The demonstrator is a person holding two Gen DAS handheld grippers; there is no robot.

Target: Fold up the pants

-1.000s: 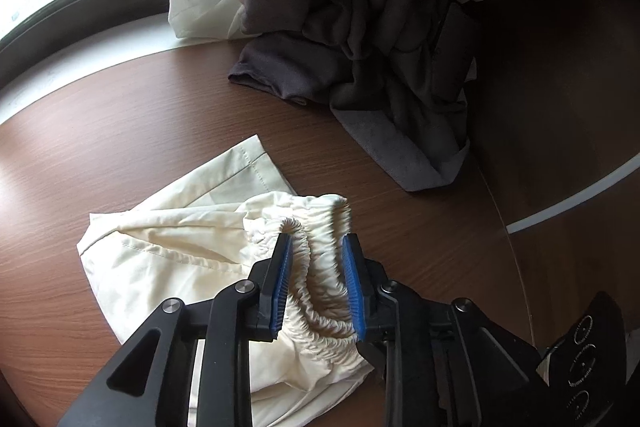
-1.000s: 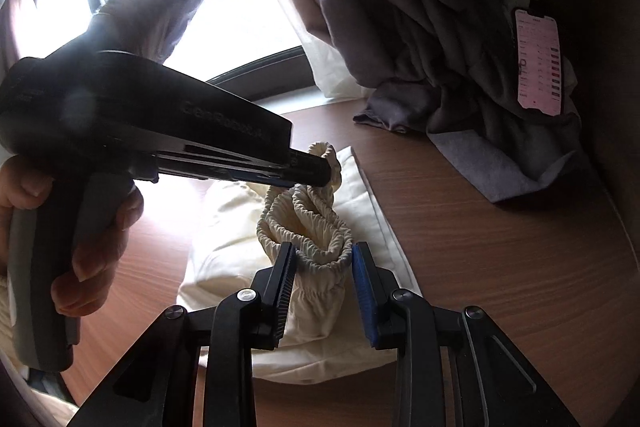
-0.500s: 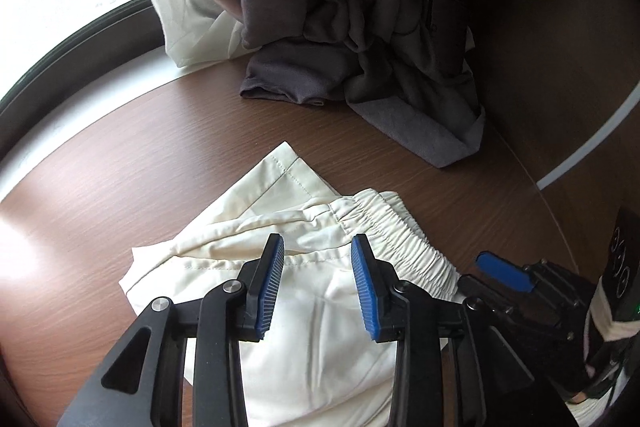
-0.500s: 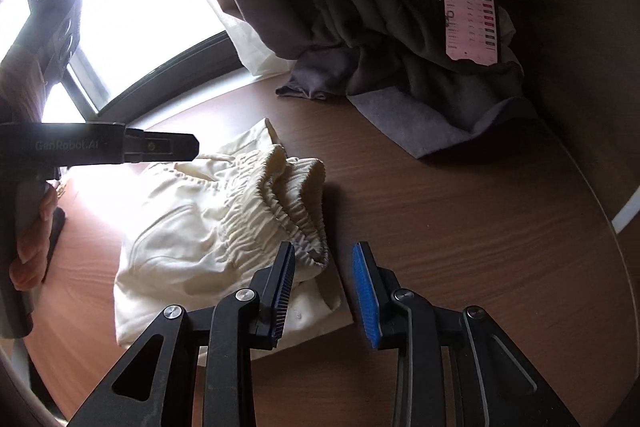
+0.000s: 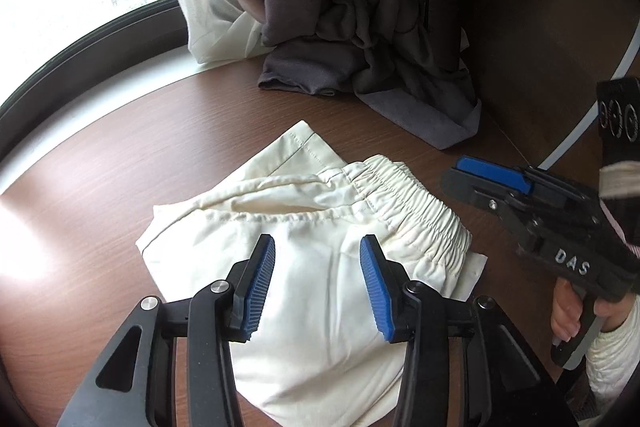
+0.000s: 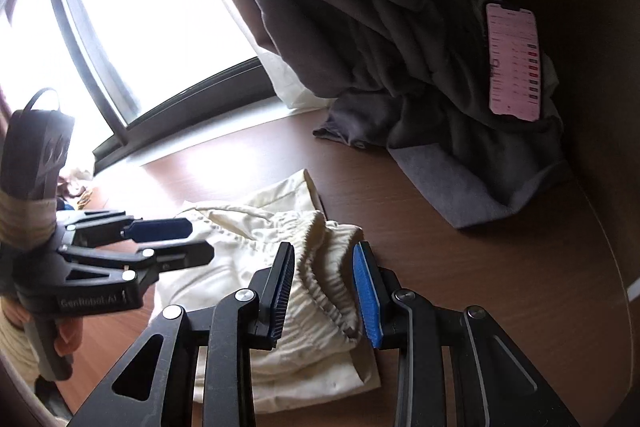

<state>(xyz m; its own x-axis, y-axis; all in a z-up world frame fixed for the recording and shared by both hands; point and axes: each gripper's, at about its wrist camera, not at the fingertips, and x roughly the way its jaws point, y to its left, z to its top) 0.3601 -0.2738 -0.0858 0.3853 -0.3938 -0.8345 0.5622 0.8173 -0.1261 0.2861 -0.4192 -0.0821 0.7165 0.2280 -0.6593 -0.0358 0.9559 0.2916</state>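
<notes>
The cream pants (image 5: 320,247) lie in a compact folded bundle at the centre of the left wrist view, on the wooden table (image 5: 100,187), elastic waistband to the right. 1 second ago both tools pinched that waistband and held it raised; now it rests flat on the stack. The left gripper (image 5: 317,283) hangs above the cloth with its blue pads spread wide and nothing between them. The right gripper (image 6: 324,291), lower centre of its own view, is likewise parted over the waistband edge, though whether a pad brushes the fabric is hard to tell. That release suggests the fold is essentially done. Grey curtains (image 5: 360,7) hang upper centre.
</notes>
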